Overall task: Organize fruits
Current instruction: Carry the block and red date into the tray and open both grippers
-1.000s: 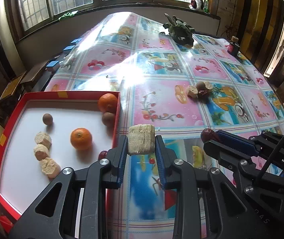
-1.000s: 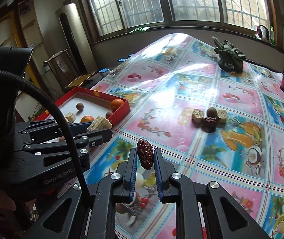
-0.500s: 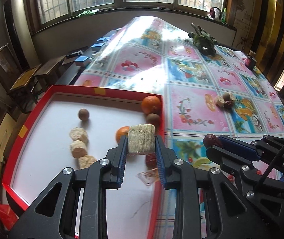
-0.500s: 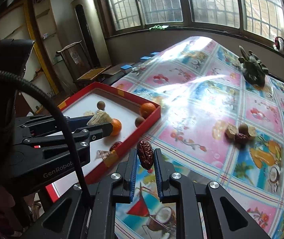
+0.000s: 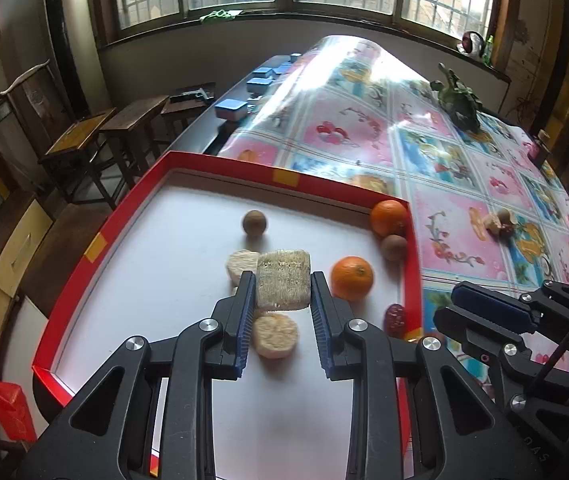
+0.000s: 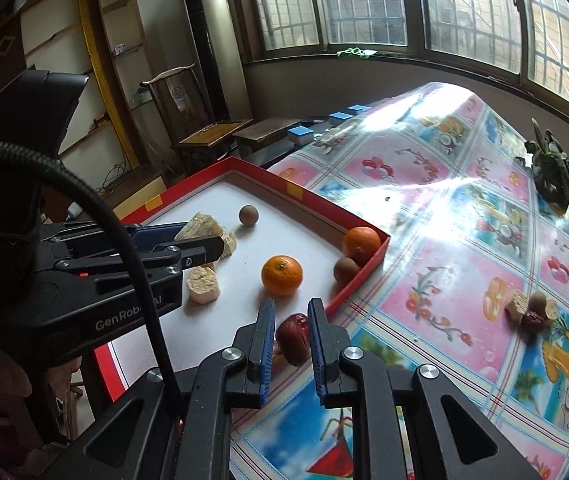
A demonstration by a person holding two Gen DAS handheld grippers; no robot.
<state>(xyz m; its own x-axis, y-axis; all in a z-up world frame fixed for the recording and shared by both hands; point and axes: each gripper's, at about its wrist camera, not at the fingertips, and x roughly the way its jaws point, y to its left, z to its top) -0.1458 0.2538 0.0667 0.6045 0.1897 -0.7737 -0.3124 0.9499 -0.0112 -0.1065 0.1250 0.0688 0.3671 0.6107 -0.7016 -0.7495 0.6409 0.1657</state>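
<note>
My left gripper is shut on a pale fibrous sugarcane chunk and holds it above the red tray, over other sugarcane pieces. The tray holds two oranges, two brown round fruits and a red date near its right wall. My right gripper stands over the tray's near right corner with a dark red date between its fingers; the jaws look slightly parted around it. A small pile of fruit lies on the tablecloth.
The tray sits at the table's left edge on a flowered plastic cloth. A dark green ornament stands at the far end. Blue boxes, wooden chairs stand left of the table.
Both grippers moved left from over the cloth to over the tray. The right gripper's jaws have widened around the date, which now sits lower between them.
</note>
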